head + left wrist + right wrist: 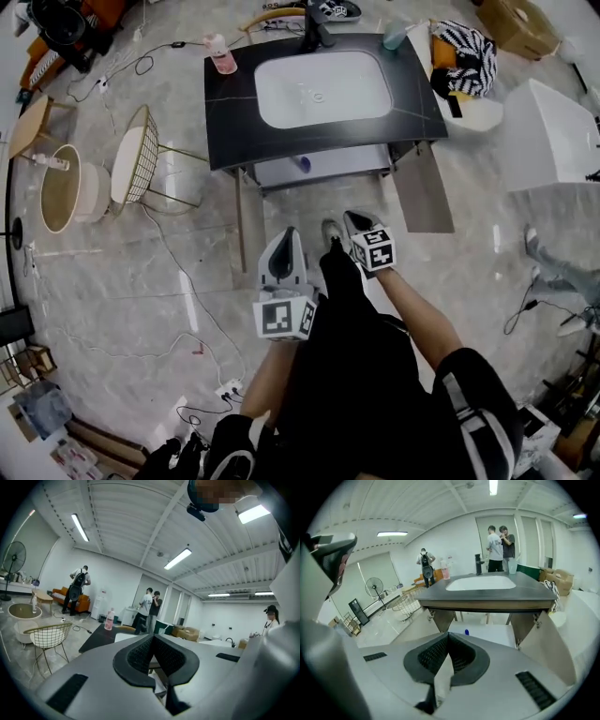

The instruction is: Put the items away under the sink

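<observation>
The sink cabinet [234, 112] has a black top, a white basin [323, 89] and both doors [422, 187] swung open. A small blue-capped item [302, 164] sits inside on the shelf; it shows as a blue cap [466, 632] in the right gripper view. On the counter stand a pink bottle [222, 54], a faucet [314, 33] and a pale green cup [394, 36]. My left gripper [284, 236] and right gripper [352, 220] hang above the floor in front of the cabinet, both shut and holding nothing. The left gripper [153, 638] points towards the pink bottle [109, 619]. The right gripper [447, 639] faces the open cabinet.
A wire chair [141, 155] and a round tub [66, 187] stand left of the cabinet. Cables and a power strip [228, 387] lie on the floor. A white fixture [553, 131] and striped cloth [464, 56] are at the right. People [499, 545] stand behind the sink.
</observation>
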Tool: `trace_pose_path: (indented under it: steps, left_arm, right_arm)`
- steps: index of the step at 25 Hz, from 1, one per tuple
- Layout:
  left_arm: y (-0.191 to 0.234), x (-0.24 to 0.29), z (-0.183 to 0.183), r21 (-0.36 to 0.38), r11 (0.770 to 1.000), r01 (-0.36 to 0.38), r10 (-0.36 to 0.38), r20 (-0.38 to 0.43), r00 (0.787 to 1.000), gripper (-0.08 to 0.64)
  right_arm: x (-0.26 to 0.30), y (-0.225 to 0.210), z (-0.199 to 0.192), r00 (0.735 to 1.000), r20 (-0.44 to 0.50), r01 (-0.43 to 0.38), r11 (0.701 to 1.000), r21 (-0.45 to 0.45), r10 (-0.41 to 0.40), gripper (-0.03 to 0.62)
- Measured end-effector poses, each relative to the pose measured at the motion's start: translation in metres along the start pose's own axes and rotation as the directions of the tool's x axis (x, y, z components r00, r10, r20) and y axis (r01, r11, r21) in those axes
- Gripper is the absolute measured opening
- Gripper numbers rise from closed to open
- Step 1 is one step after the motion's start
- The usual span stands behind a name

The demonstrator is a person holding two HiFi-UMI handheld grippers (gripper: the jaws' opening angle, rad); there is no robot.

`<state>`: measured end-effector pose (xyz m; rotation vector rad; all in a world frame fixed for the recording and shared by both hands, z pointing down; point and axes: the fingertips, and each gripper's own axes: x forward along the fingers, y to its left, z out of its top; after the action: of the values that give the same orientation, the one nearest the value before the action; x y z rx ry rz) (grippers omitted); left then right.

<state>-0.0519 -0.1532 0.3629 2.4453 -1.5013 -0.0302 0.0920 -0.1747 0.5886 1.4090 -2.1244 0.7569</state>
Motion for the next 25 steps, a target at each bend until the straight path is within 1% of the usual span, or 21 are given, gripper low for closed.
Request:
trace_pose_path:
  steps: [2,5,8,12,14,17,19,22,25]
  left_arm:
    - [-0.019,-0.032,0.025,0.005,1.000,0.007,-0.007,-0.009,1.000,0.014]
    - [-0.044,-0.077,0.053,0.016,1.000,0.020,-0.019,-0.011,1.000,0.015]
    - [-0.067,-0.112,0.070,0.017,1.000,0.024,-0.024,0.008,1.000,0.015]
    - [-0.096,-0.150,0.085,0.021,1.000,0.008,-0.009,0.045,0.999,0.015]
    - [-0.114,-0.168,0.084,0.023,1.000,0.005,-0.006,0.051,0.999,0.015]
    - [-0.141,-0.197,0.076,0.046,0.999,-0.009,0.007,0.050,0.999,0.014]
    - [-0.158,-0.214,0.070,0.048,0.999,-0.025,0.022,0.052,0.998,0.015]
    - [-0.187,-0.242,0.055,0.049,0.998,-0.035,0.033,0.052,0.998,0.014]
    - [-0.213,-0.264,0.039,0.051,0.998,-0.044,0.042,0.046,0.998,0.015]
  right_arm:
    - [-0.046,0.020,0.005,1.000,0.009,0.000,1.000,0.020,0.000,0.011]
    - [-0.105,0.048,0.011,0.999,0.037,-0.009,0.999,0.031,0.008,0.011]
    - [-0.150,0.069,0.017,0.997,0.082,-0.018,0.999,0.032,0.016,0.012]
    - [-0.199,0.086,0.020,0.990,0.136,-0.033,0.999,0.037,0.028,0.012]
    - [-0.226,0.092,0.018,0.987,0.157,-0.040,0.999,0.032,0.034,0.011]
    - [-0.269,0.099,0.013,0.978,0.205,-0.039,0.999,0.006,0.037,0.011]
    - [-0.301,0.102,0.013,0.966,0.255,-0.039,0.999,-0.017,0.042,0.011]
    - [-0.353,0.112,0.002,0.948,0.309,-0.062,0.997,-0.050,0.075,0.011]
    - [-0.402,0.121,-0.008,0.923,0.373,-0.078,0.995,-0.067,0.098,0.011]
